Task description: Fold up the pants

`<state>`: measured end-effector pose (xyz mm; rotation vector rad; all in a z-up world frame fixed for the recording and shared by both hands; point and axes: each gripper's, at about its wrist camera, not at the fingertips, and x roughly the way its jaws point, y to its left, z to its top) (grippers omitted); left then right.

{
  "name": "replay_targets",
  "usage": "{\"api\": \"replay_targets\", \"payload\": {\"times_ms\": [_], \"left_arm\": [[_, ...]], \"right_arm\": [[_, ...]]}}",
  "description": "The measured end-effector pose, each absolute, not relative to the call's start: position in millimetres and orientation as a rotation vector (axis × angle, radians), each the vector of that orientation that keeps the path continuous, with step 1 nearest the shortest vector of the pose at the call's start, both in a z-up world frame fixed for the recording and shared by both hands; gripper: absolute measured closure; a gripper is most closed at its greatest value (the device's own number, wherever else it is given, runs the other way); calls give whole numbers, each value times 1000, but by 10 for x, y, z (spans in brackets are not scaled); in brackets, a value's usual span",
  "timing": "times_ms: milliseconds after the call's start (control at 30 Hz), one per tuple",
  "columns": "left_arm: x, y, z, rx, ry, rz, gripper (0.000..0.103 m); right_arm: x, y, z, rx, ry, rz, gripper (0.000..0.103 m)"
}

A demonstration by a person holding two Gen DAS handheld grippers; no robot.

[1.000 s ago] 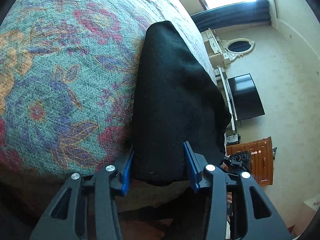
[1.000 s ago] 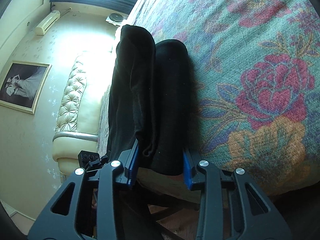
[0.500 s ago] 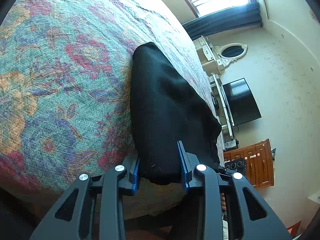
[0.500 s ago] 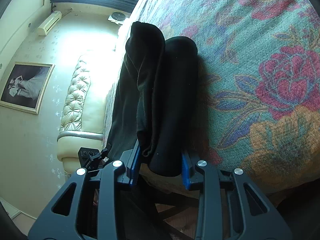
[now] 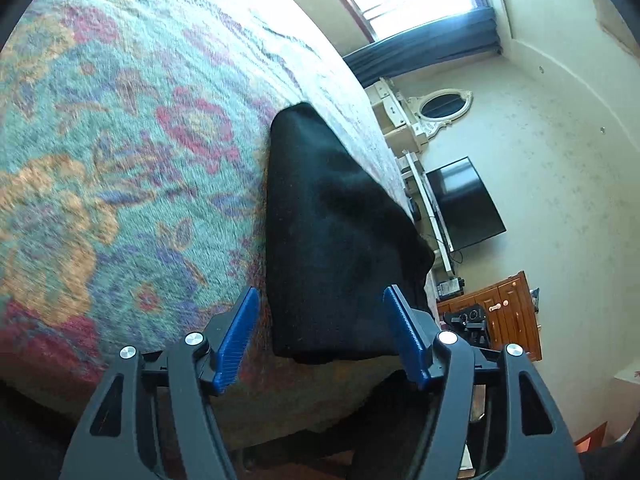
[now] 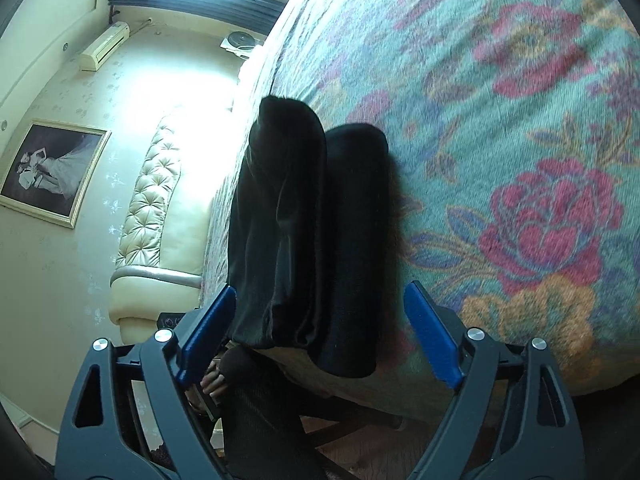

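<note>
Both open: left gripper (image 5: 320, 334) and right gripper (image 6: 318, 330) straddle one folded pants (image 5: 336, 240) at bed (image 5: 120, 160) edge, 12 o'clock. Right view alone shows two stacked layers.

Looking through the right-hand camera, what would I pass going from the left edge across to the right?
Framed picture → cream padded headboard → black pants → flowered bedspread.
</note>
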<state>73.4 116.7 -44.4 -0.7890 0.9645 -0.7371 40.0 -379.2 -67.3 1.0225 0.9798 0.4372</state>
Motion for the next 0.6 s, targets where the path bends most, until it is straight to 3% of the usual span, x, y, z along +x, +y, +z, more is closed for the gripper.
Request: {"api": "replay_targets", "payload": {"times_ms": [67, 600], "left_arm": [[821, 1329, -388, -785, 931, -720, 30], [2009, 640, -673, -708, 1075, -831, 30]], "right_arm": [[524, -3847, -699, 1039, 963, 454, 14], [1435, -3841, -898, 1106, 919, 528, 10]]}}
